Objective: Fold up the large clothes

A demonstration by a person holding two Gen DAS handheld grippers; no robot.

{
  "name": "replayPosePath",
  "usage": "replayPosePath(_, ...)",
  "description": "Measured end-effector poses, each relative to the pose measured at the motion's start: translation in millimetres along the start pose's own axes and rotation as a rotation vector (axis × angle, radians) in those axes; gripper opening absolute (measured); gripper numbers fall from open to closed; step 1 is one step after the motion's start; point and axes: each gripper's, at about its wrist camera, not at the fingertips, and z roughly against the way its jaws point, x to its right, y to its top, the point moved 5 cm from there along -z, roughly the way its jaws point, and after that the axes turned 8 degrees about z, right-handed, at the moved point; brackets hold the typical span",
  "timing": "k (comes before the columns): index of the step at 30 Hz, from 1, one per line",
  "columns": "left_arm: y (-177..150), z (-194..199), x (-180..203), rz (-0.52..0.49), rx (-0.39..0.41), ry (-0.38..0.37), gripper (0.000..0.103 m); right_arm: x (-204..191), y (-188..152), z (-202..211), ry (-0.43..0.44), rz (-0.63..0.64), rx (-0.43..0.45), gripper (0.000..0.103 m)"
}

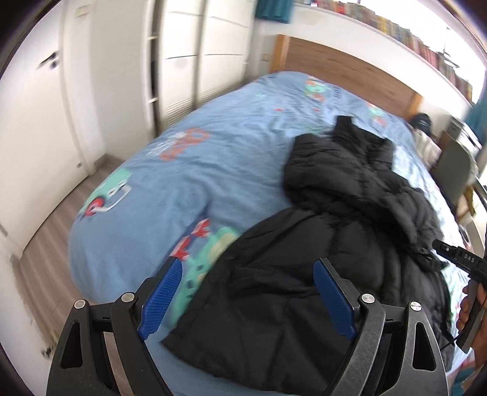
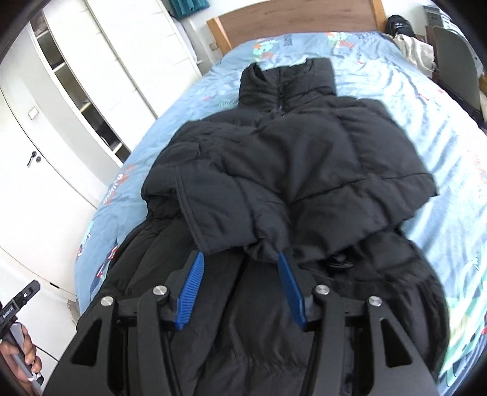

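Observation:
A black puffer jacket [image 2: 289, 170] lies on the bed, collar toward the headboard, with both sleeves folded in across its front. It also shows in the left wrist view [image 1: 334, 243]. My left gripper [image 1: 248, 268] is open and empty above the jacket's lower left edge. My right gripper [image 2: 240, 259] is open and empty just above the jacket's middle, its fingertips at the folded sleeve cuffs. The right gripper's body [image 1: 456, 256] shows at the right edge of the left wrist view.
The bed has a light blue patterned cover [image 1: 182, 170] and a wooden headboard [image 2: 298, 18]. White wardrobes [image 1: 188, 54] stand along the left wall. A chair [image 2: 456, 67] and a pile of clothes [image 2: 414, 48] sit at the far right.

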Motion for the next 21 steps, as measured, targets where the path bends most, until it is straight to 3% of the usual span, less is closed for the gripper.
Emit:
replayPosePath(6, 9.4, -19.6, 89.1, -0.130, -0.018, -0.115, 0.087, 51.4, 6.0, 46.3, -0.103, -0.045, 0.066, 0.049)
replayPosePath(10, 14.8, -46.5, 158.4, -0.197, -0.034, -0.180, 0.087, 81.9, 13.6, 56.2, -0.159, -0.050, 0.087, 0.049)
replayPosePath(17, 22.8, -107.0, 269.7, -0.279, -0.068, -0.269, 0.087, 123.6, 39.9, 33.1, -0.186, -0.059, 0.091, 0.049)
replayPosePath(21, 18.2, -145.9, 311.2, -0.322, -0.087, -0.283, 0.087, 136.5, 54.6, 5.8, -0.176, -0.042, 0.080, 0.049)
